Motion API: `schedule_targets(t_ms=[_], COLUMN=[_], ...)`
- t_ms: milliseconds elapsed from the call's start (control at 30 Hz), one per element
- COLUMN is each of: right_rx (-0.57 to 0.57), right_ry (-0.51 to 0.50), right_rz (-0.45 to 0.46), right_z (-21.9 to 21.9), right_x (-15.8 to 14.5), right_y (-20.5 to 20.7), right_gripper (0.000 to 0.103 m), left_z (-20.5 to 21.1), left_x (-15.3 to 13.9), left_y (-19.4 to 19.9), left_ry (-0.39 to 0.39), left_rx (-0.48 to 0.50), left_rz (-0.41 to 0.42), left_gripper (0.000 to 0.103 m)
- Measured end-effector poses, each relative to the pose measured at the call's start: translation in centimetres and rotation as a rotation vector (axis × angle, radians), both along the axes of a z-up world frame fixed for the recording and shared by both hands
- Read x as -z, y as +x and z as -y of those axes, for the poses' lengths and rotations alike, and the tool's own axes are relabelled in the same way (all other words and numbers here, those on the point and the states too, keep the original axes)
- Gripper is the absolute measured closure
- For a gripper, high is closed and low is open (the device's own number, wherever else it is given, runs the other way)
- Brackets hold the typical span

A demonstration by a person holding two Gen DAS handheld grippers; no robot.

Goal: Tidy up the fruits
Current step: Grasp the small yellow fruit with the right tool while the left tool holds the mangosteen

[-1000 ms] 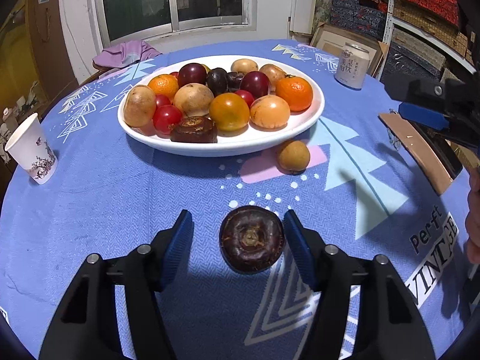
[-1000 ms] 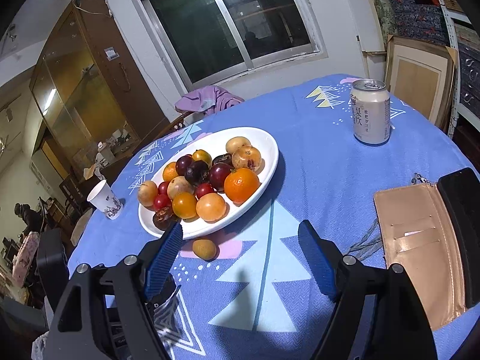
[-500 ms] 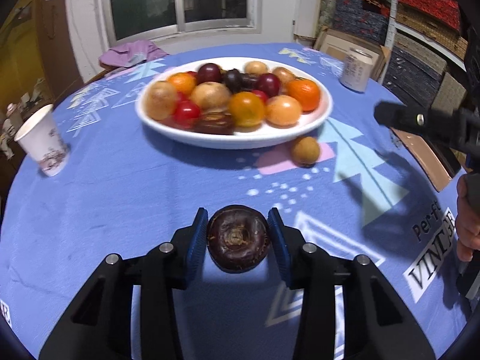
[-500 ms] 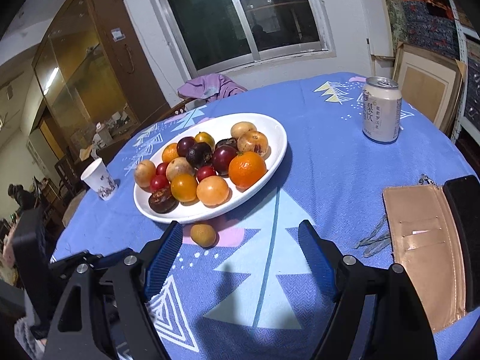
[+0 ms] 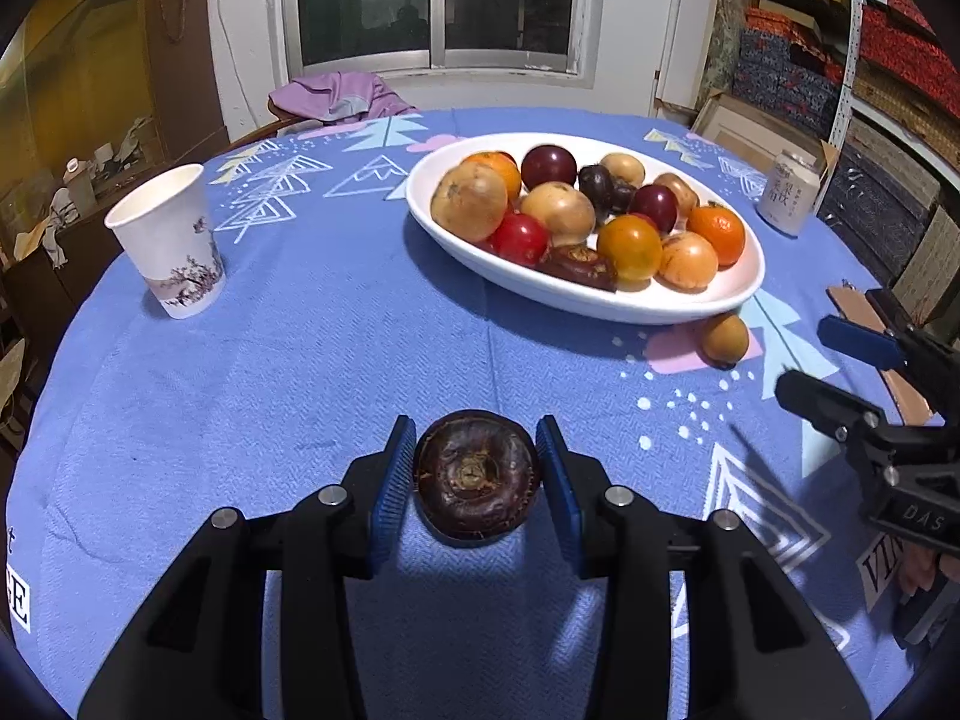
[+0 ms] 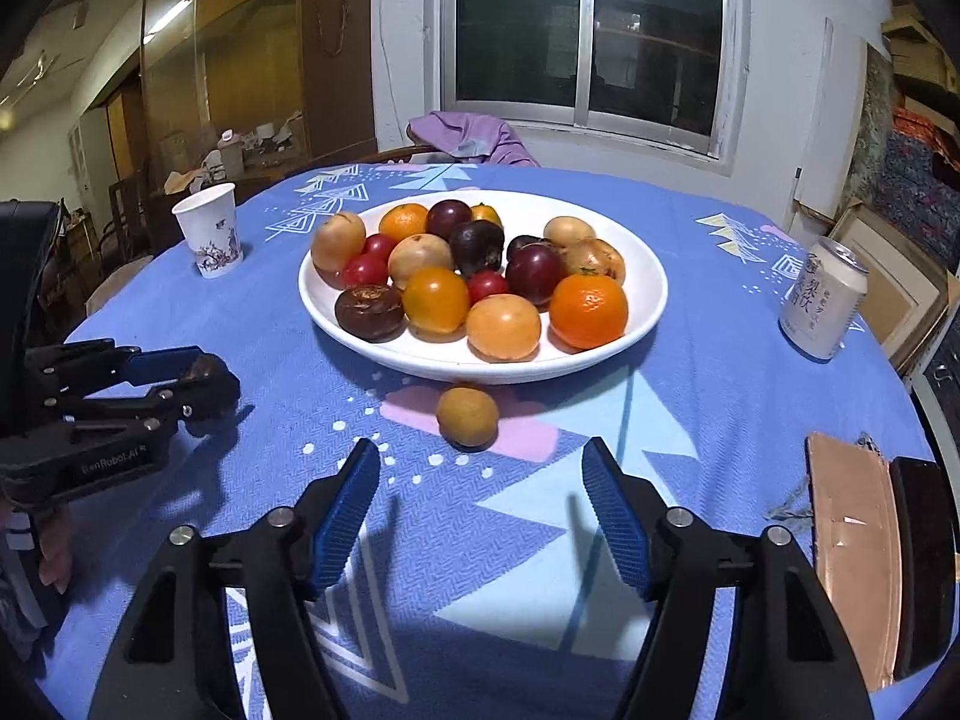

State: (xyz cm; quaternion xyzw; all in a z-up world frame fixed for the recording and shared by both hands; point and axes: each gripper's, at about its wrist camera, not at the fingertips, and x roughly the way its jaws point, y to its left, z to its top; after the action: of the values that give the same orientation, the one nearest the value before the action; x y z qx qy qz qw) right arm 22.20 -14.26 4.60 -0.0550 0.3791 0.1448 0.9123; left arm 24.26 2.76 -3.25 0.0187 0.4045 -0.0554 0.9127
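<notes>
Gripping the dark round fruit [image 5: 476, 476] from both sides, the left gripper [image 5: 477, 477] has its blue pads pressed against the skin, stem scar facing the camera, so the fruit can be carried without rolling. It sits low over the blue tablecloth [image 5: 312, 360], short of the white dish [image 5: 600, 300], and whether it has cleared the cloth is hard to tell from this angle. The dish already holds a heap of oranges, plums and tomatoes, with a matching dark fruit at its near edge, so that is probably where this one belongs.

The right gripper [image 6: 480, 516] has just been closing but grips nothing; its fingers stand apart, lined up on the small brown fruit [image 6: 467, 416] that lies on the cloth just in front of the dish. That spacing suits a straddle before a squeeze.

A paper cup [image 5: 168, 243], a drink can [image 6: 823, 299] and a tan wallet [image 6: 852, 540] stand well clear of both paths.
</notes>
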Motion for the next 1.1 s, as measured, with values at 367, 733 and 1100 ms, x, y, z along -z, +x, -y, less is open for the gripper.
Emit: schedule_targets(t_ms=[367, 733, 1100], right_rx=[0.054, 0.041, 0.017], right_ry=[0.019, 0.041, 0.053], right_rz=[-0.115, -0.155, -0.146], right_z=[-1.1, -1.4, -1.7], right_x=[1.8, 2.3, 2.0], right_y=[4.1, 5.0, 4.2], right_gripper=[0.049, 0.068, 0.074], left_z=[-0.5, -0.4, -0.2], left_x=[0.7, 0.7, 0.6], left_y=[0.4, 0.3, 0.2], left_ry=[-0.046, -0.032, -0.026], left_rx=[-0.011, -0.012, -0.007], left_rz=[-0.031, -0.030, -0.025], left_gripper=[0.062, 0.062, 0.062])
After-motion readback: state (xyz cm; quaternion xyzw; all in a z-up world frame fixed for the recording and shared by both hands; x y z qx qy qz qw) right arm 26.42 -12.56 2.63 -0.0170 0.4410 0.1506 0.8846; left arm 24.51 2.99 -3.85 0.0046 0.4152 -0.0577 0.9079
